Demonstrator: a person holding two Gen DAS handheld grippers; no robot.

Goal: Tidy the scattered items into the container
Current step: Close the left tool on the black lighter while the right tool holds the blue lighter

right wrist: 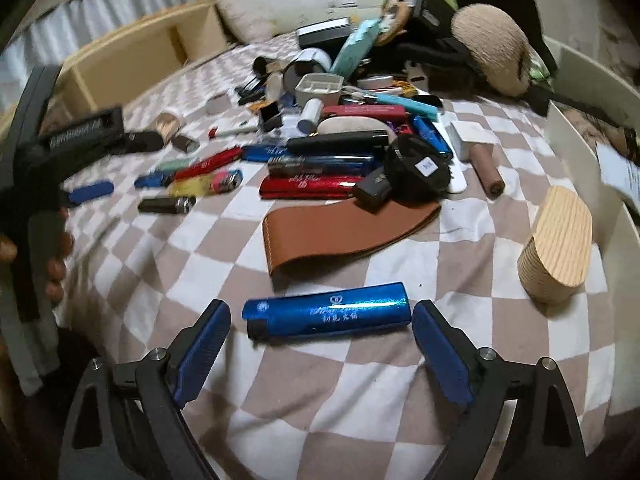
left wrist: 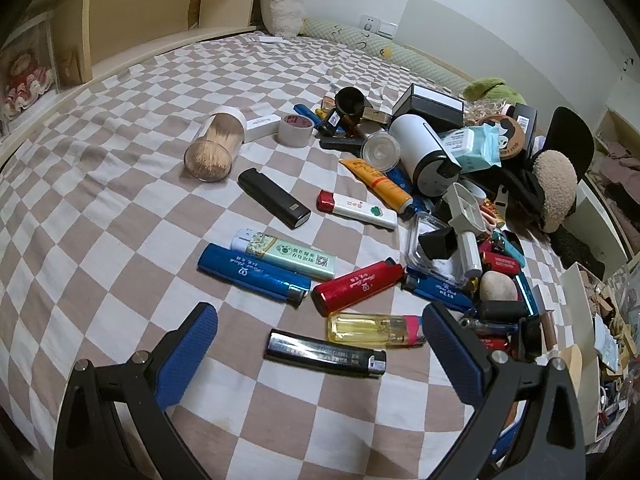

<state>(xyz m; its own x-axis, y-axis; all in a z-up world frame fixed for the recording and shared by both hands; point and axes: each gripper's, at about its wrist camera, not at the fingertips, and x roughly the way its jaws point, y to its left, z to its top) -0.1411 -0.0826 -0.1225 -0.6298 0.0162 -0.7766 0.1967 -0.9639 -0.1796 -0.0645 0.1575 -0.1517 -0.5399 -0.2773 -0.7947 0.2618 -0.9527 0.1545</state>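
A home bedroom: checkered bedsheet (left wrist: 120,184), pillows (left wrist: 280,0), wooden headboard shelf (left wrist: 140,12).

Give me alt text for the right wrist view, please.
The right gripper hangs open over a checkered bedspread, its blue fingers flanking a blue lighter without touching it. Beyond lie a brown leather sleeve, a wooden box and a heap of lighters.

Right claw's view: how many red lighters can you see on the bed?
3. One red lighter lies left, above the yellow lighter; a second just above the brown leather sleeve; a third higher in the pile. More may be buried.
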